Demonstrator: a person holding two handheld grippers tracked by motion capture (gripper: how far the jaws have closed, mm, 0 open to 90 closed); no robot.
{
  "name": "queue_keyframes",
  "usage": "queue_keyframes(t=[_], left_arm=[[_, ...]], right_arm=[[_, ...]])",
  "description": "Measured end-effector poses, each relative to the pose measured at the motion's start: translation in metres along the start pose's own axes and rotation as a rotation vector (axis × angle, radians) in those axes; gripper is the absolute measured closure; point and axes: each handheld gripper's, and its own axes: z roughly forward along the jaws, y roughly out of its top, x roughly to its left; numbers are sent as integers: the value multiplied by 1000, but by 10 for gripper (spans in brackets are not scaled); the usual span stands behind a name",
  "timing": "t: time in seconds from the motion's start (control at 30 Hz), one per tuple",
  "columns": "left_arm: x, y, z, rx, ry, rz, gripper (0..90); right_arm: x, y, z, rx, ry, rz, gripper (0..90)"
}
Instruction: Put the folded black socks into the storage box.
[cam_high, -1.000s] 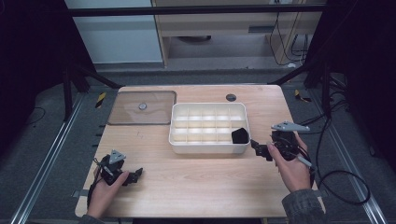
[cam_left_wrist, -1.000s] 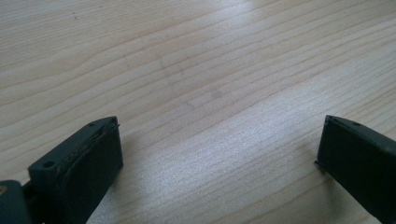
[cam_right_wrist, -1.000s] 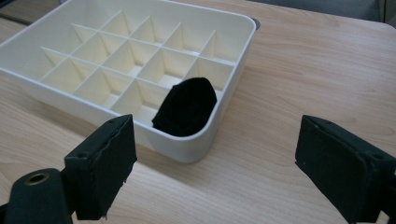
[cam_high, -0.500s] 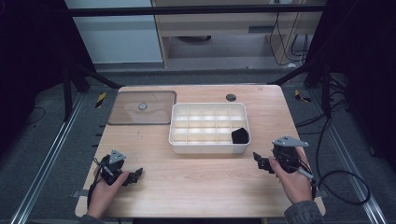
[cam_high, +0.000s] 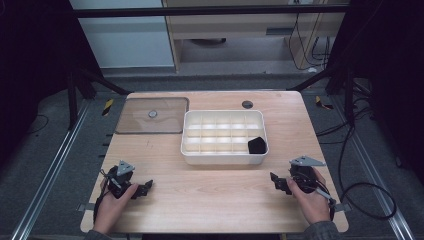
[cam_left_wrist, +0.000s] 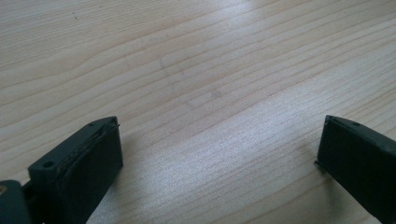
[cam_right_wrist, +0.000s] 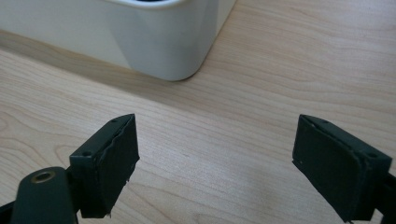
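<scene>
Light wooden table (cam_high: 210, 200) stood on grey floor (cam_high: 50, 145). Metal rails (cam_high: 45, 175) ran along both sides. Far back, a pale cabinet (cam_high: 125, 40) left, wooden shelf unit (cam_high: 235, 30) centre, dark surroundings, cables (cam_high: 360, 190) on the right.

Small black object (cam_high: 257, 145) in white tray (cam_high: 223, 158), shape too small to tell.
</scene>
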Motion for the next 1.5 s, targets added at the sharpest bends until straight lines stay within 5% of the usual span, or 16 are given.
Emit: queue_keyframes(t=[1.5], left_arm=[[0,0,0,0,0,0,0]], right_arm=[[7,-16,34,20,-39,52,77]])
